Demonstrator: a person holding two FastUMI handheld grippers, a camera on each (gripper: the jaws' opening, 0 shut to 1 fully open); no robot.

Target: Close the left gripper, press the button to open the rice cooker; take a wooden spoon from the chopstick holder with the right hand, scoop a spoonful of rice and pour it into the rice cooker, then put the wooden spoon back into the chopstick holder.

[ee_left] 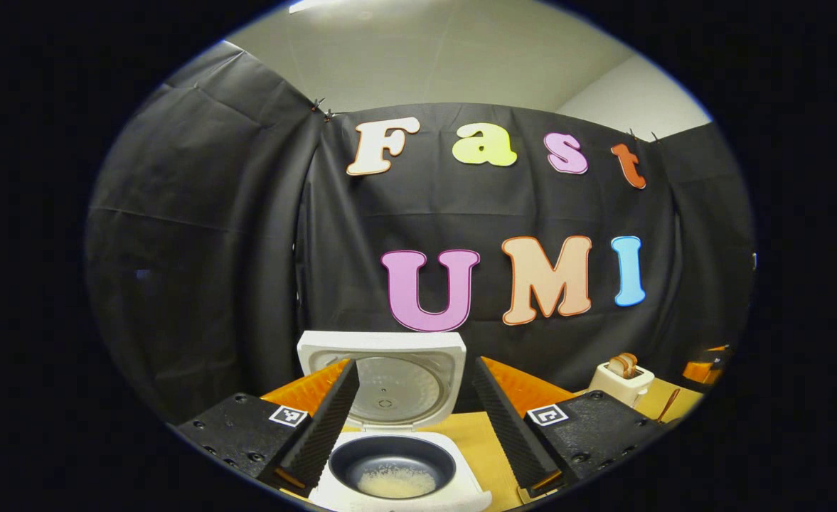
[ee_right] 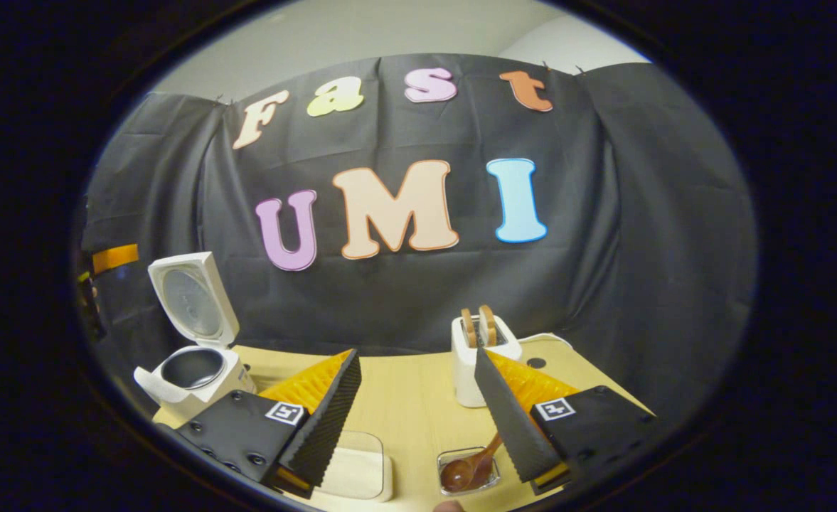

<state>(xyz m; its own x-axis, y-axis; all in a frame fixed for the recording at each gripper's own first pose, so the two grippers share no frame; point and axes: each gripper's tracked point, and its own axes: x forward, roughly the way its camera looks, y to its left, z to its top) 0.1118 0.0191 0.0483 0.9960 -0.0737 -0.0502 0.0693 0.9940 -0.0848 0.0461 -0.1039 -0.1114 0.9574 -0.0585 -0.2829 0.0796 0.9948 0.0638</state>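
Peeking from behind the released right gripper, the wooden spoon sat half-hidden; left gripper gaped over the rice cooker.

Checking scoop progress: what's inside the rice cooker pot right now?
The rice cooker stands with its lid up. A small patch of white rice lies on the dark pot's bottom in the left gripper view. The pot's near wall is hidden by the rim.

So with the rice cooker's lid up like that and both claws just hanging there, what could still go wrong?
The rice cooker stands open with rice already in its pot, right under the open left gripper; a careless dip could knock the raised lid. The wooden spoon lies in a small clear holder beside the right gripper, so a finger might tip it. The toaster stands close behind.
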